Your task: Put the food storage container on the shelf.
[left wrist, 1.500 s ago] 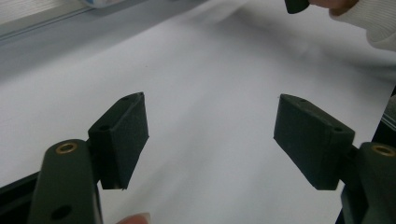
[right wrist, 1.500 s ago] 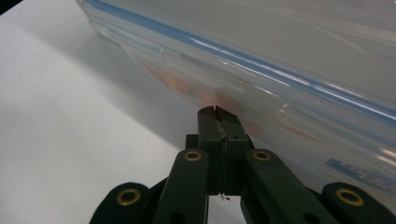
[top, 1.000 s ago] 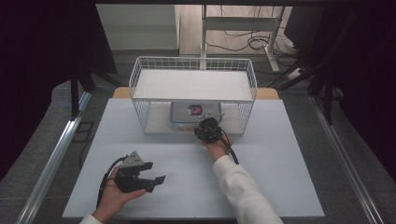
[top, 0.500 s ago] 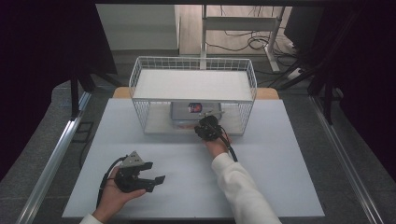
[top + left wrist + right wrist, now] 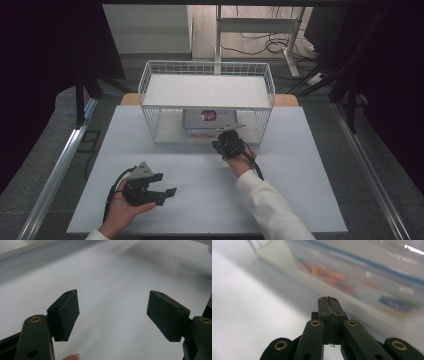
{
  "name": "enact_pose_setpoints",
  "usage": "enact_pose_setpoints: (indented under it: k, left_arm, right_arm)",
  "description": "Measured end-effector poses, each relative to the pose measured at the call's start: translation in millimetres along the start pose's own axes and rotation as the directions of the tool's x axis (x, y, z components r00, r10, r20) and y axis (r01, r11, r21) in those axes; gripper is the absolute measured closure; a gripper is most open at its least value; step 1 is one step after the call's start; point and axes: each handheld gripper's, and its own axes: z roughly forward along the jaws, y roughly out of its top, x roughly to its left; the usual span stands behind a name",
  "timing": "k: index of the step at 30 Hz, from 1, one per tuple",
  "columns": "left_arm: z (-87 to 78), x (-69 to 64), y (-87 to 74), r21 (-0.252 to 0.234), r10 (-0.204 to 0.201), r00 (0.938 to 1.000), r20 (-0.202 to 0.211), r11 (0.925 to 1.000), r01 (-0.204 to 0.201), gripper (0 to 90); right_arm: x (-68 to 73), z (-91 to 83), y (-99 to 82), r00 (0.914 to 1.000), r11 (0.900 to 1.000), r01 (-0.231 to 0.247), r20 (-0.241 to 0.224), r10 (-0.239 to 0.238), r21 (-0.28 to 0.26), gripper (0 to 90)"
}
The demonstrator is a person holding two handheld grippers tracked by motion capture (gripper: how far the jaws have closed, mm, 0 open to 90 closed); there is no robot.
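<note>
A clear plastic box (image 5: 207, 120) with a blue-edged lid and colourful contents lies on the lower level of a white wire rack (image 5: 148, 115). My right gripper (image 5: 226, 136) is just in front of the rack's open side, pointing at the box. In the right gripper view that gripper (image 5: 328, 298) is shut with nothing between its jaws, and the box (image 5: 352, 277) is blurred close ahead. My left gripper (image 5: 166, 184) rests in a hand near the table's front left. It is open (image 5: 112, 297) over bare white table.
The rack carries a white shelf (image 5: 207, 90) over the box and stands at the back middle of the white table (image 5: 300, 175). Black cables trail from both grippers. A metal rail (image 5: 60, 165) runs along the table's left side.
My right gripper moved slightly toward the rack, then drew back a little toward the person. The left gripper has stayed where it was, still open.
</note>
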Motion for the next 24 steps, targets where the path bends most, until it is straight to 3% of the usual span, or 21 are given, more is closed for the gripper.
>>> enact_pose_setpoints:
  k: [6,7,9,11,14,16,24]
  left_arm:
    - [0.1,1.2,0.9,0.004,-0.004,1.0,-0.006,1.0,0.004,25.5]
    - [-0.7,1.3,0.7,0.001,-0.013,0.9999,-0.002,0.9999,0.013,25.5]
    - [-1.3,1.5,0.8,-0.001,-0.018,0.9998,-0.003,0.9998,0.018,25.5]
    - [-2.5,2.4,1.0,-0.008,-0.026,0.9996,-0.009,0.9996,0.026,25.5]
    - [-2.3,3.1,0.6,-0.005,-0.024,0.9995,-0.018,0.9997,0.024,25.5]
    - [-1.7,3.7,0.6,0.001,-0.021,0.9995,-0.022,0.9998,0.021,25.5]
    - [-0.6,4.6,0.1,0.004,-0.025,0.9993,-0.029,0.9997,0.025,25.5]
  right_arm:
    - [-4.0,-33.2,-22.0,0.9995,0.9998,0.013,-0.029,-0.013,-0.016,89.0]
    - [-5.8,-48.0,-33.6,0.9991,0.9996,0.013,-0.041,-0.014,-0.027,89.0]
    - [-6.9,-55.7,-40.1,0.9987,0.9993,0.013,-0.049,-0.015,-0.034,89.0]
    - [-11.6,-78.5,-59.7,0.9979,0.9989,0.003,-0.064,-0.006,-0.047,89.0]
    - [-16.8,-99.7,-76.6,0.9984,0.9985,0.017,-0.054,-0.019,-0.051,89.0]
    - [-20.6,-112.8,-89.0,0.9982,0.9988,-0.005,-0.06,0.002,-0.049,89.0]
    - [-30.1,-146.4,-124.7,0.9975,0.999,-0.036,-0.062,0.035,-0.025,88.9]
